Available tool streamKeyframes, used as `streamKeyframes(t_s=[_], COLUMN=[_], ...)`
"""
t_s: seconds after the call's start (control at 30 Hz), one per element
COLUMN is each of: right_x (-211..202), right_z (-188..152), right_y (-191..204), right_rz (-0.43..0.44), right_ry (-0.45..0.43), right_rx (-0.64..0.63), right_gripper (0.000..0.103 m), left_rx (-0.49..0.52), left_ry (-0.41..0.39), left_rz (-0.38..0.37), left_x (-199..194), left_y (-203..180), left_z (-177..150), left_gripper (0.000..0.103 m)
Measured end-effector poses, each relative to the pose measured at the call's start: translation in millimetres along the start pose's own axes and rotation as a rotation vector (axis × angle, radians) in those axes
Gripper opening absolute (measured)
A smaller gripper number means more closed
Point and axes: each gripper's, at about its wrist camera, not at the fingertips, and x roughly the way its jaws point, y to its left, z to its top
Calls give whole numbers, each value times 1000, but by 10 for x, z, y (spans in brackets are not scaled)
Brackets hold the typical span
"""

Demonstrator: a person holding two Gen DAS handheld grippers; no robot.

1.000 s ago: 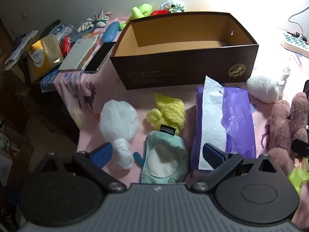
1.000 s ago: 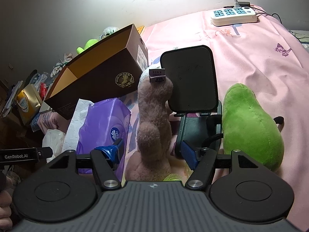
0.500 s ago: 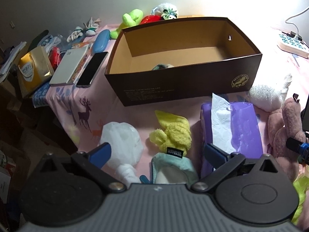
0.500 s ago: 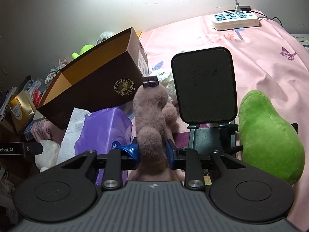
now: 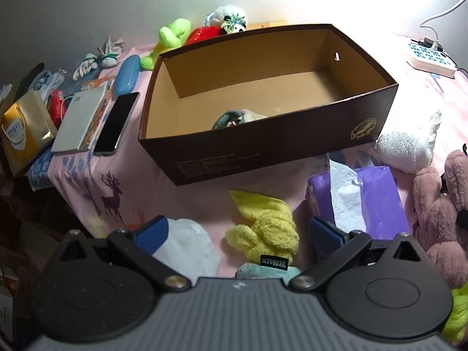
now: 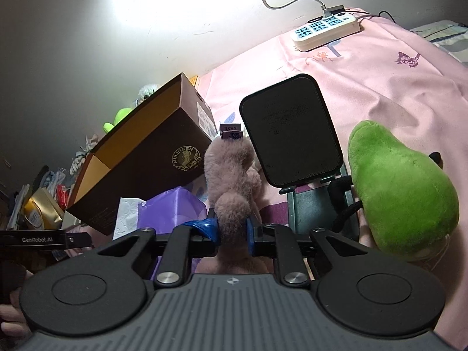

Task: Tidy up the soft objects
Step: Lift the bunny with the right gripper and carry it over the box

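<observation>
My right gripper [image 6: 232, 229] is shut on a mauve plush toy [image 6: 231, 175], which also shows at the right edge of the left wrist view [image 5: 441, 204]. A brown cardboard box [image 5: 263, 152] stands open on the pink cloth, with a small grey-green soft thing [image 5: 234, 117] inside; it also shows in the right wrist view [image 6: 140, 169]. My left gripper [image 5: 238, 234] is open and empty above a yellow fluffy cloth [image 5: 266, 228], a teal pouch [image 5: 263, 272] and a white plastic bag [image 5: 190, 251]. A white plush [image 5: 406, 146] lies right of the box. A green plush [image 6: 400, 193] lies right of my right gripper.
A purple tissue pack [image 5: 365, 199] lies in front of the box. A black tablet on a stand [image 6: 292, 134] stands beside the mauve toy. A phone [image 5: 115, 122], a notebook [image 5: 79, 122] and a gold bag [image 5: 23, 128] lie left. A power strip [image 6: 327, 32] lies at the back.
My right gripper has closed on the mauve plush toy and lifted slightly. My left gripper has pulled back and up, so the inside of the box now shows.
</observation>
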Motion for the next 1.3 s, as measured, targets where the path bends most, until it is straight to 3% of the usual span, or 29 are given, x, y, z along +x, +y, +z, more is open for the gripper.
streamKeyframes(t_s=[0.23,0.4,0.6,0.8,1.07,1.3], right_x=[-199,-337,-347,7,908,1804], right_z=[64,255,683,1201,1646,1549], right_y=[87,157,468,900,1416,1529], right_rz=[60,179,327,420,394,270], right_ry=[-73,-106,-142,-139,-94,103], right_rx=[40,119,105,63,-41,-120], right_gripper=[0,0,0,0,0,0], left_rx=[36,45,42,23,-38,-102], left_ry=[-6,-2,14,37,74,86], left_rz=[-36,-58,-70,-73,-64,-52], left_x=[64,105,176,240,342,404], left_y=[-35,-32,36,166,408,622], left_z=[82,107,112,89,3,-48], left_gripper=[102,102,102,102,102,102])
